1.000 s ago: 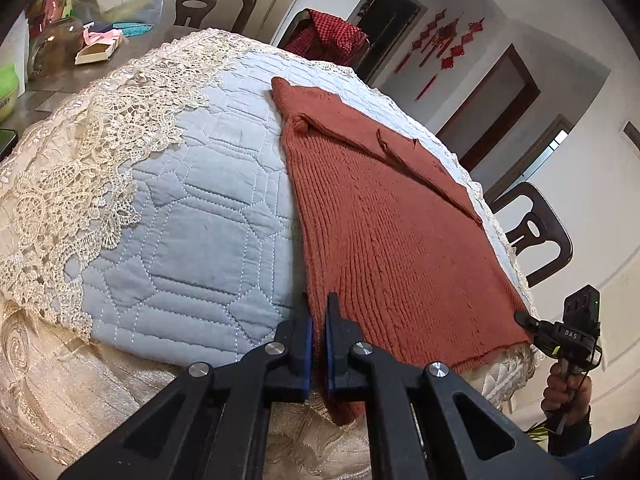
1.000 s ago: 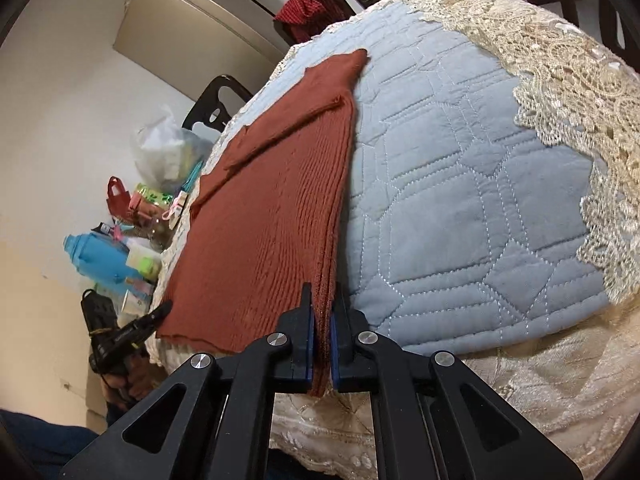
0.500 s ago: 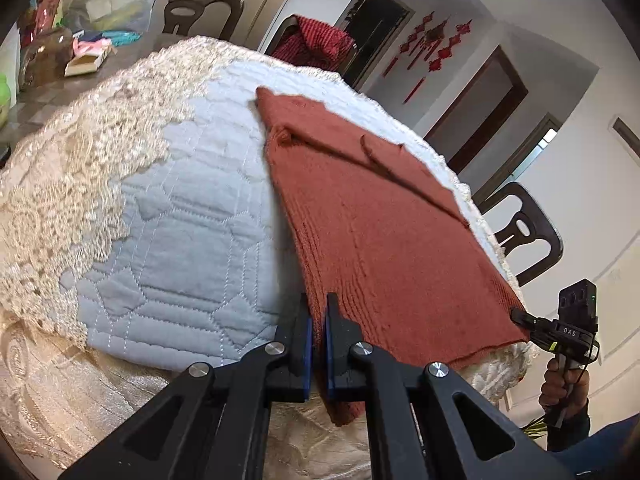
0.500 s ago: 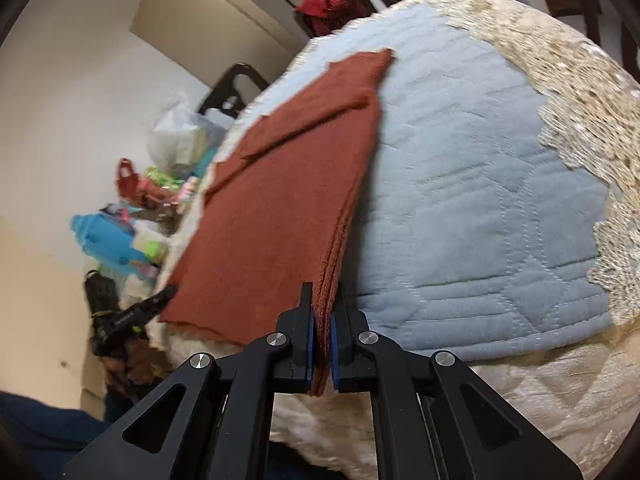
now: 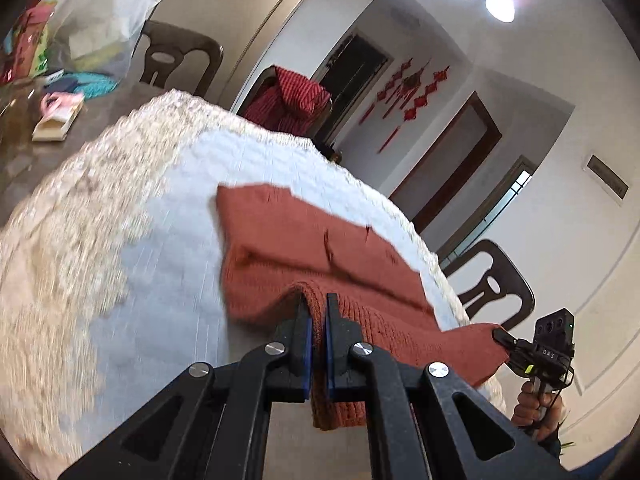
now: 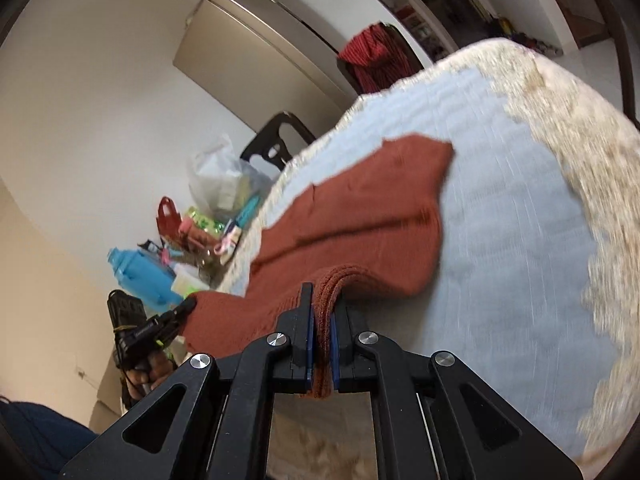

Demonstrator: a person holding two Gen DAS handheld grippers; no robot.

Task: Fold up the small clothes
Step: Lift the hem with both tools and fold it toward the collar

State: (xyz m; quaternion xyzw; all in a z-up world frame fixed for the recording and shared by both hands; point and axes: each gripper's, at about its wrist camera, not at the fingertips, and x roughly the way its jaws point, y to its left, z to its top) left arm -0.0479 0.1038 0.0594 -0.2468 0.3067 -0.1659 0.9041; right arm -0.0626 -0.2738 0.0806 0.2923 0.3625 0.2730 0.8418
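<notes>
A rust-red knitted sweater [image 5: 304, 248] lies on the blue quilted cover [image 5: 160, 280] of a round table. Its near hem is lifted off the cover and arches toward the far end. My left gripper [image 5: 316, 320] is shut on the hem's left corner. My right gripper [image 6: 322, 316] is shut on the other corner, pinching several layers of the sweater [image 6: 360, 216]. In the left wrist view the right gripper [image 5: 502, 336] shows at the far right, pinching the cloth's tip. The left gripper [image 6: 188, 304] appears likewise at the left of the right wrist view.
A cream lace cloth [image 5: 52, 240] hangs round the quilted cover. Dark chairs [image 5: 492, 280] stand around the table, one draped with a red checked garment [image 5: 292, 100]. A cluttered side table [image 6: 192, 232] holds bags, a blue bottle and boxes.
Both grippers have risen and swung forward with the sweater's hem. The hem, flat at the table's edge before, now stands lifted and folds toward the far end.
</notes>
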